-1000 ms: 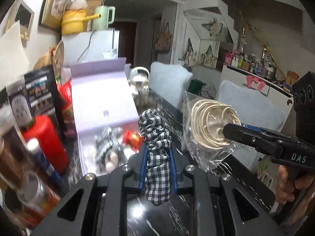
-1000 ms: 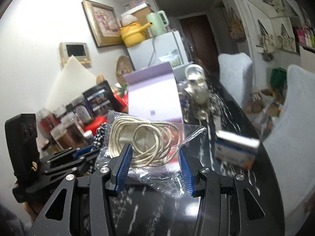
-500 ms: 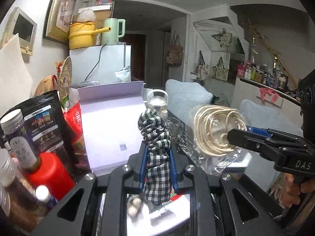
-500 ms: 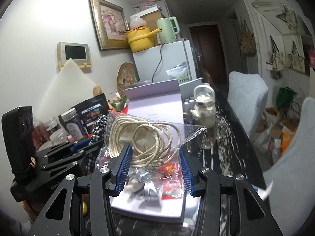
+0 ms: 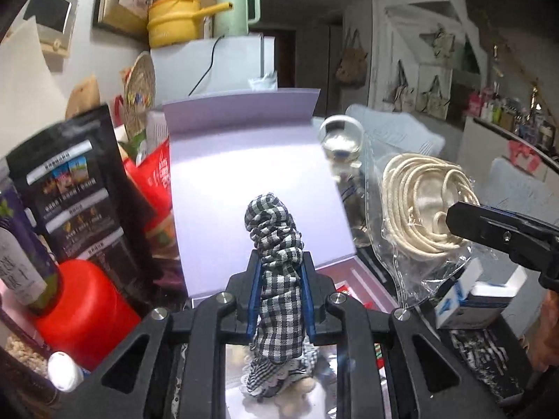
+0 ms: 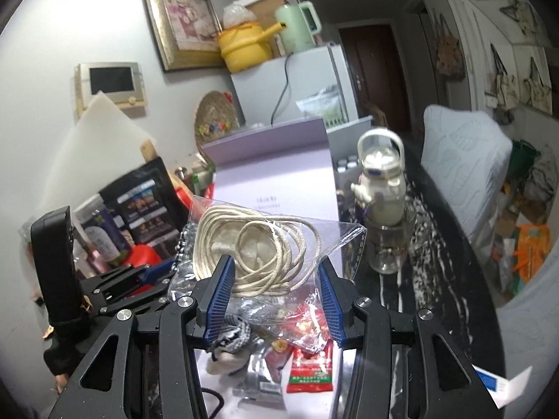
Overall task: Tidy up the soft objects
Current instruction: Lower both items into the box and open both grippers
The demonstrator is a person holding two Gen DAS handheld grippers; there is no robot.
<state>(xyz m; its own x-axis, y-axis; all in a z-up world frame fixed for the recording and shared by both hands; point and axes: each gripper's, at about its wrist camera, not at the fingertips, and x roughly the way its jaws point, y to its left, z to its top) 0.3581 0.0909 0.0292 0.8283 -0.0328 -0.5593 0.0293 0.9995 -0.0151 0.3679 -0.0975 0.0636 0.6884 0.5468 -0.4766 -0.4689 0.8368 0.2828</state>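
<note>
Gripping, both tongs at once: left gripper (image 5: 279, 293) clenching its blue pads on a black-and-white checked scrunchie (image 5: 276, 244), right gripper (image 6: 276, 289) pinching a clear bag of coiled cream cord (image 6: 258, 248) by the bag's lower part, coil standing above the fingertips. Hanging over the open lavender box (image 5: 251, 174), scrunchie upright in front of the raised lid, lid's top edge folding back above it. Lying in the box tray beneath: another checked fabric piece (image 6: 230, 338), a red sachet (image 6: 309, 373) and a silver packet, leaving little bare floor inside. Crowding the box's left edge: a black snack pouch (image 5: 73, 188), a red canister (image 5: 87, 310) and a red packet, close enough to leave almost no side room. Standing just past the right edge: a white bottle with a looped handle (image 6: 380, 188) on a glass jar, then dark marbled tabletop (image 6: 429, 279) running free toward the far door. Sitting near the box's right corner, a blue-and-white carton (image 5: 471, 300). Showing at the right border of the left view, part of a hand (image 5: 548, 335) behind the other gripper.
</note>
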